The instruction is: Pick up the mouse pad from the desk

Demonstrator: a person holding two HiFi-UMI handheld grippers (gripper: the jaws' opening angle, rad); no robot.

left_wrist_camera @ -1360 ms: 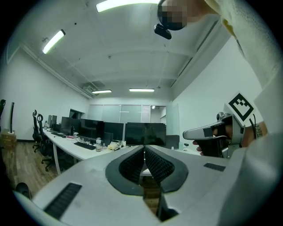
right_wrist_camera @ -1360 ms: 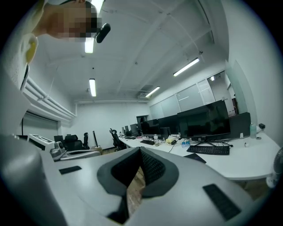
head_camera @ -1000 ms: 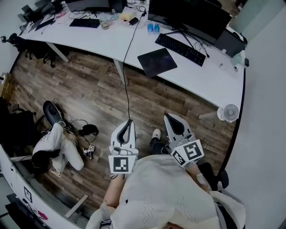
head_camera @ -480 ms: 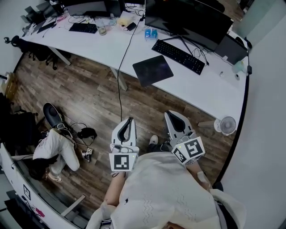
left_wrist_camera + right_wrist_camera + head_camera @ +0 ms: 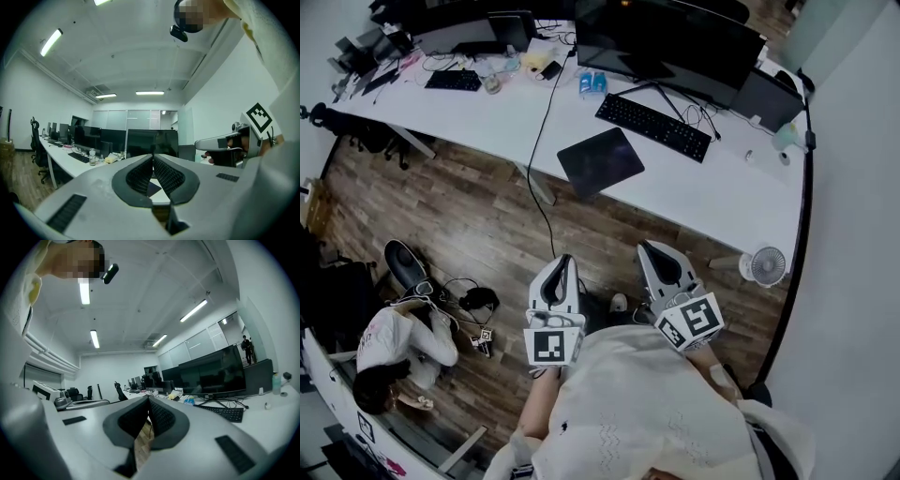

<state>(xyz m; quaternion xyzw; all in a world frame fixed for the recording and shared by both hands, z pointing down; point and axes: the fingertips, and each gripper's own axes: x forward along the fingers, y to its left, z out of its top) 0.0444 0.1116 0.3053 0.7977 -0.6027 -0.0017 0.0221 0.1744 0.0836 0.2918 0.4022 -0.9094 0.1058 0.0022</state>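
Observation:
A dark square mouse pad lies on the white desk, near its front edge and left of a black keyboard. A corner of the mouse pad shows between the jaws in the left gripper view. My left gripper is held level over the wooden floor, well short of the desk, its jaws shut with nothing in them. My right gripper is beside it, also shut and holding nothing. Both point toward the desk.
A large black monitor stands behind the keyboard. A black cable hangs from the desk to the floor in front of the left gripper. A small white fan stands on the floor at right. A person crouches by cables at left.
Both grippers have moved forward toward the desk, so the desk and mouse pad sit lower and nearer in the head view. The jaws stayed shut.

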